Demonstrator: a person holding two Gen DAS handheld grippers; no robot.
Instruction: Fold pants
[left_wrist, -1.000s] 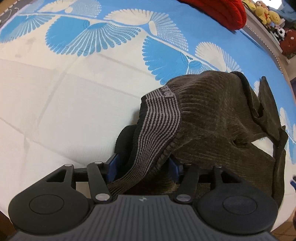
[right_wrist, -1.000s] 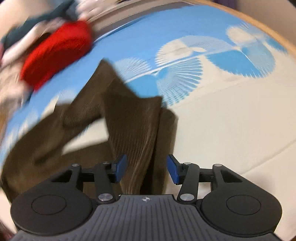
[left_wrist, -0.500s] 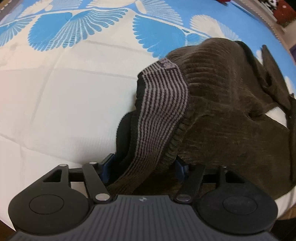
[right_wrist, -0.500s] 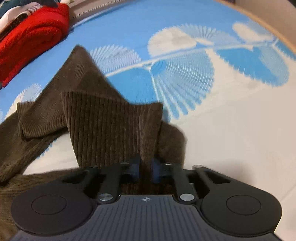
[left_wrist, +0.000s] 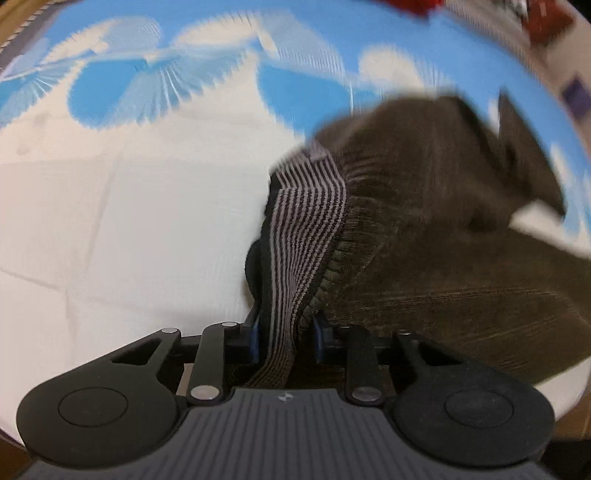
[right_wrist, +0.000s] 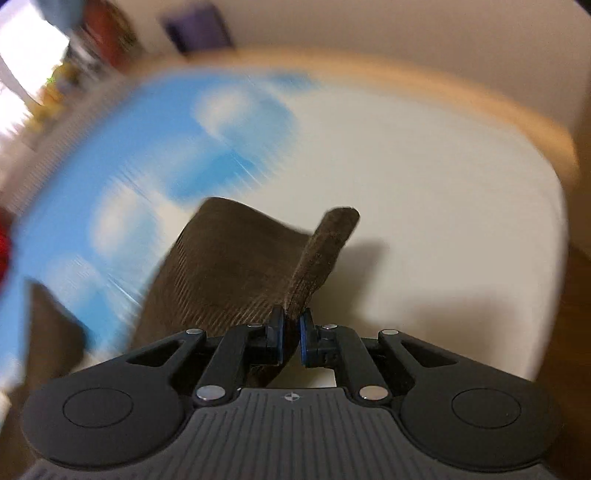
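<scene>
The brown corduroy pants (left_wrist: 436, 229) lie bunched on the bed. My left gripper (left_wrist: 286, 334) is shut on their striped grey waistband (left_wrist: 306, 229), which runs up out of the jaws. In the right wrist view my right gripper (right_wrist: 291, 332) is shut on the hem of a pant leg (right_wrist: 236, 266) and holds it lifted above the bed. The leg's edge (right_wrist: 325, 251) stands up from the jaws. Both views are blurred by motion.
The bed cover (left_wrist: 129, 221) is white near me and blue with white fan shapes farther off. A wooden bed edge (right_wrist: 480, 96) curves behind the cover in the right wrist view. Red items (left_wrist: 417, 5) sit at the far side.
My right gripper has closed on the pant leg hem and lifted it, swinging to the right. My left gripper has closed tighter on the waistband and shifted with it.
</scene>
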